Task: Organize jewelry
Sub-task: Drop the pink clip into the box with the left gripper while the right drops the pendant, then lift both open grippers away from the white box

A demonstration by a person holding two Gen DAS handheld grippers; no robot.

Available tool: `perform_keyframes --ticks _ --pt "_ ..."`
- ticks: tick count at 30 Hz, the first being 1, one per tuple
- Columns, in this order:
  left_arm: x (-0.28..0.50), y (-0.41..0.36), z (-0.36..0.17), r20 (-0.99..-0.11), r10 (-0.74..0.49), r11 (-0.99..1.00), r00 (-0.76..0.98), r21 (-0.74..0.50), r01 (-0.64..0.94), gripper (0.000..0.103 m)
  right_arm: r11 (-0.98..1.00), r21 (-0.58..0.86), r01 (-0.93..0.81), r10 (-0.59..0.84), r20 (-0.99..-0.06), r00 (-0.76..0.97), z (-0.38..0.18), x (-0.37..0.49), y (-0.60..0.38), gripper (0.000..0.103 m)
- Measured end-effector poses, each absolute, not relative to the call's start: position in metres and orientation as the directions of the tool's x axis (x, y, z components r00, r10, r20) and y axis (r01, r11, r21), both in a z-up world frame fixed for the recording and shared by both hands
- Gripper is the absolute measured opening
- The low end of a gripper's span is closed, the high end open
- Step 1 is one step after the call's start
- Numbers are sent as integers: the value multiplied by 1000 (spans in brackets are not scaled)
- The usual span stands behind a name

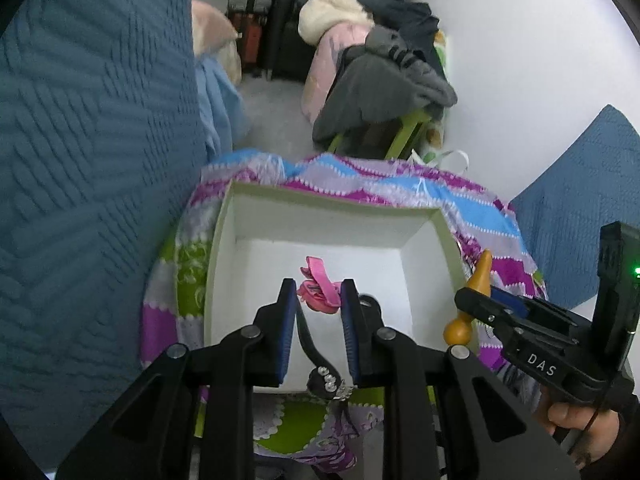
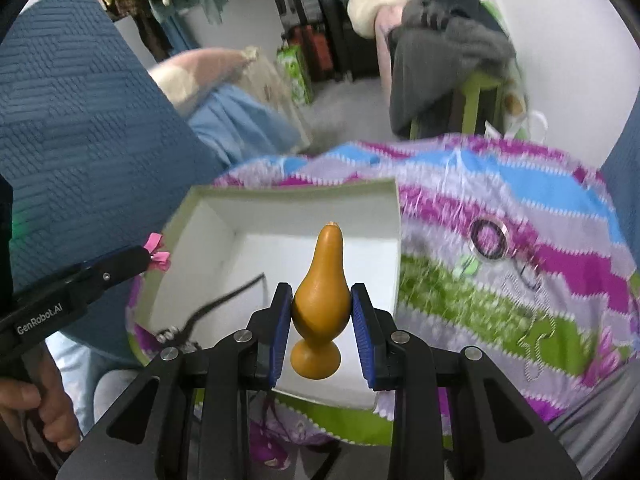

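— Left gripper (image 1: 318,286)?
— Clamped on a pink bow clip (image 1: 314,270), tips poised above the open white box (image 1: 328,220). Dangling beneath toward 6 o'clock, a black strap with sparkly stones (image 1: 328,384). Pinched as well or merely hooked: cannot tell.
— And the right gripper (image 2: 321,288)?
— Pressed against both sides of an orange gourd-shaped piece (image 2: 322,256), narrow end at 12 o'clock, round foot at 6. Held over the box's near right corner.
— Seen from the left wrist?
— Out at 4 o'clock, beside the box's right wall, with a hand (image 1: 580,428) wrapped round the handle at 5.
— Resting on what, that box?
— On a striped cloth (image 2: 500,184) of purple, blue and green.
— Anything loose on it?
— From the right wrist: blurred bangles (image 2: 489,240) at 2 o'clock of the box, a thin chain (image 2: 532,344) at 4 o'clock, both apart from the box.
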State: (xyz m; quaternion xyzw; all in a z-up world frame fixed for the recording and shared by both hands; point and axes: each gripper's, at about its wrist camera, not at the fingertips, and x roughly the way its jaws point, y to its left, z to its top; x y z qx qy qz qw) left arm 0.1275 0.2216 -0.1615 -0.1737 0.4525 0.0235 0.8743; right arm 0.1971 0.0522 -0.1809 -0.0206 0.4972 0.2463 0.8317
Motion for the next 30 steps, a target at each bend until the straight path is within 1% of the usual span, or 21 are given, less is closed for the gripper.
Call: perform_keyframes --ticks 4,9,10,11,12,13,14,15,16,21,30 --pt "130 221 -173 -818 -124 934 561 -288 -213 23 880 209 -426 381 -846 372 -188 198 51 28" --pt "133 218 -175 -823 -129 930 554 -294 -219 23 877 212 -432 384 -849 364 -187 200 49 29" --pt "134 218 -175 -823 -131 929 553 -296 -221 24 874 216 -435 389 -847 362 -186 200 49 33" --pt "135 217 -174 -826 -136 926 548 -302 -225 24 872 220 -437 395 -845 361 -184 201 48 36" --pt "136 217 -173 -829 -142 923 541 -308 -229 27 872 223 -437 397 -843 362 -182 201 47 41" --pt "135 217 -171 -829 -145 920 539 -313 -234 36 870 227 -437 403 -839 366 -180 201 45 44" --pt "133 216 -168 -827 -138 920 545 -311 -239 43 867 233 -440 412 -832 372 -176 201 43 44" --pt "132 216 -164 -824 -121 921 553 -301 -247 63 864 233 -447 419 -826 378 -172 201 42 46" --pt "129 215 -160 -818 -103 921 565 -293 -257 73 861 232 -453 424 -819 386 -167 201 41 47" --pt "119 210 -130 -776 -91 915 625 -312 -255 74 853 222 -471 449 -773 448 -134 200 30 51" --pt "102 186 -64 -675 -46 927 736 -304 -220 75 823 185 -536 516 -638 572 -57 188 -2 56"
